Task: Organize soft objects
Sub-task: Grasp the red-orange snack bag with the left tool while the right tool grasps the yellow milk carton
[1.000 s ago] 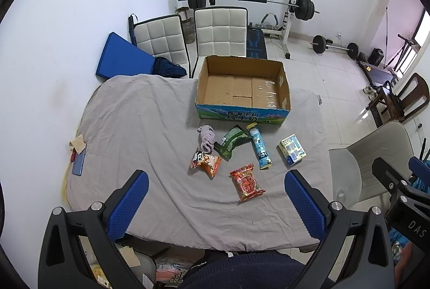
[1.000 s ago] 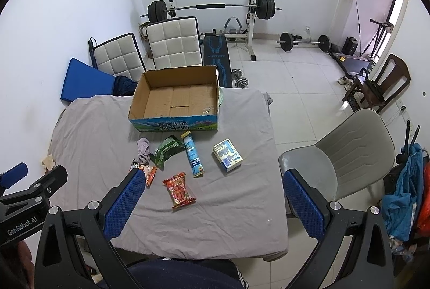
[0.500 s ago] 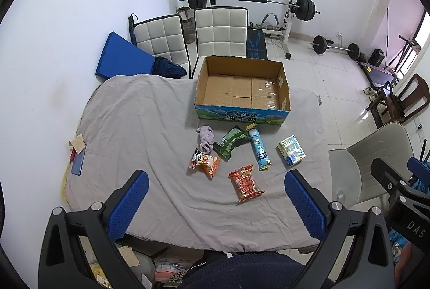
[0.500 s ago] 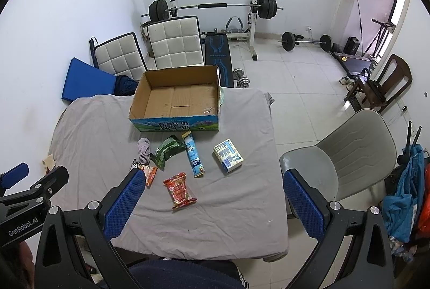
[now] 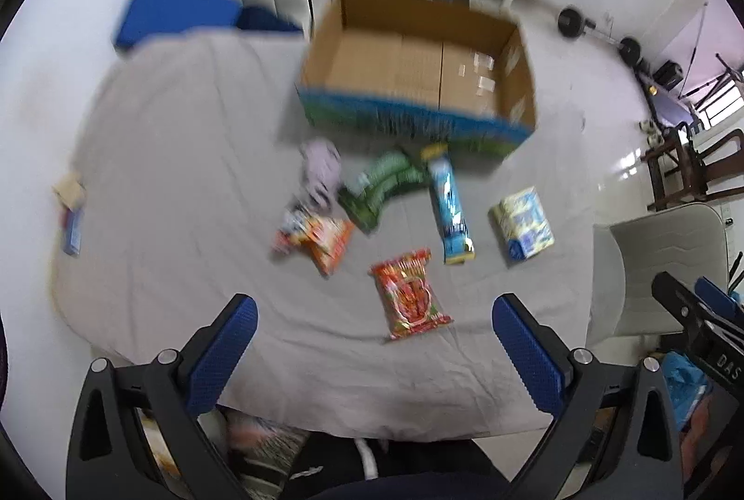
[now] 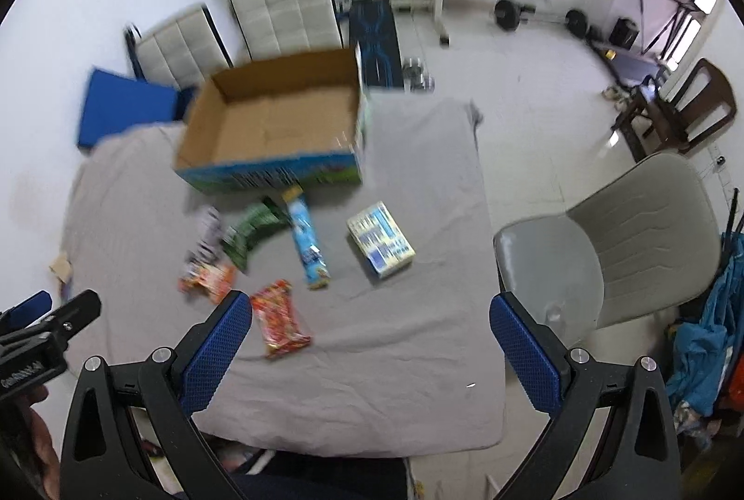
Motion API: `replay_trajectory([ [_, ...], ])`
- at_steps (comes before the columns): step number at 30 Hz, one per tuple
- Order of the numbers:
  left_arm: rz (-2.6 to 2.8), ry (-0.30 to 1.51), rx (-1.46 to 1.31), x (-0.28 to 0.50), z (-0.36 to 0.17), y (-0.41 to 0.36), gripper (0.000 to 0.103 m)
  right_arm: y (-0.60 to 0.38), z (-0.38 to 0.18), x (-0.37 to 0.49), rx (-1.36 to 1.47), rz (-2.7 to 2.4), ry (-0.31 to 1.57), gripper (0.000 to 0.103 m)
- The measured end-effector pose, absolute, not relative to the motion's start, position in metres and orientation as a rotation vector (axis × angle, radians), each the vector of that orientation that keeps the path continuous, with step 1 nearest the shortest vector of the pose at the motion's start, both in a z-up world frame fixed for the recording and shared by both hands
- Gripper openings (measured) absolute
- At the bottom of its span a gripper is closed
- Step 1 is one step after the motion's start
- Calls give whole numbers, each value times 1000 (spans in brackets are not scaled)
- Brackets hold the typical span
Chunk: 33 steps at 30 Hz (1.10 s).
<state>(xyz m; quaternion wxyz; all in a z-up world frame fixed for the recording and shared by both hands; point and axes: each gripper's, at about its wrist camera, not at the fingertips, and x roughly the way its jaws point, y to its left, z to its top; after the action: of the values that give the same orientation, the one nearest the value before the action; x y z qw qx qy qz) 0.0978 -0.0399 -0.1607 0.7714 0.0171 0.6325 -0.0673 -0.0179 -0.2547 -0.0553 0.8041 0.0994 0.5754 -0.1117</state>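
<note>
Both grippers above near edge of grey-covered tabletop [image 5: 176, 137]. Left gripper [image 5: 372, 342]: fingers spread wide, nothing held. Right gripper [image 6: 369, 339]: fingers spread wide, nothing held.

Task items loose on cloth, in front of open cardboard box [image 5: 418, 53]; box interior bare. Nearest left gripper: red snack packet [image 5: 409, 295]. Behind it: orange snack packet [image 5: 325, 239], green pouch [image 5: 381, 188], crumpled pale cloth [image 5: 321, 170], long blue packet [image 5: 448, 207], small blue-and-white carton [image 5: 523, 223]. Same items visible in right wrist view; red snack packet [image 6: 279, 318] just beside left fingertip of right gripper.

Risks, judged from this layout:

- Both views motion-blurred. Aiming during fast travel likely to misplace fingers; closing off-centre on a packet.
- Flat, slick packets on loose cloth. Low approach liable to pinch tablecloth together with packet, dragging neighbouring items.
- Orange packet, green pouch and pale cloth touching or overlapping. Grasp of one apt to shift or lift another.
- Excess closing force on air-filled packets: crushed contents or burst seam.
- Both grippers converging on red packet: possible collision between them.
- Carton appears rigid; sorting it as soft would be an error.
</note>
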Motion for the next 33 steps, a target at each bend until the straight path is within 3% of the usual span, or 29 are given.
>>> replay_trajectory([
  [11, -123, 1736, -58, 128, -359, -73, 103, -289, -246, 73, 137, -144, 1487, 103],
  [18, -114, 1834, -124, 120, -420, -87, 101, -301, -321, 112, 145, -141, 1568, 103],
  [21, -98, 1837, -101, 117, -439, -92, 85, -305, -345, 123, 151, -133, 1609, 101],
  [23, -84, 1805, -71, 115, -437, -96, 80, -307, -358, 127, 157, -131, 1632, 97],
  [27, -53, 1767, -21, 110, -431, -101, 47, -308, -377, 132, 181, -129, 1661, 88],
  [33, -35, 1727, 25, 97, -425, -102, 45, -295, -397, 130, 134, -144, 1690, 74],
])
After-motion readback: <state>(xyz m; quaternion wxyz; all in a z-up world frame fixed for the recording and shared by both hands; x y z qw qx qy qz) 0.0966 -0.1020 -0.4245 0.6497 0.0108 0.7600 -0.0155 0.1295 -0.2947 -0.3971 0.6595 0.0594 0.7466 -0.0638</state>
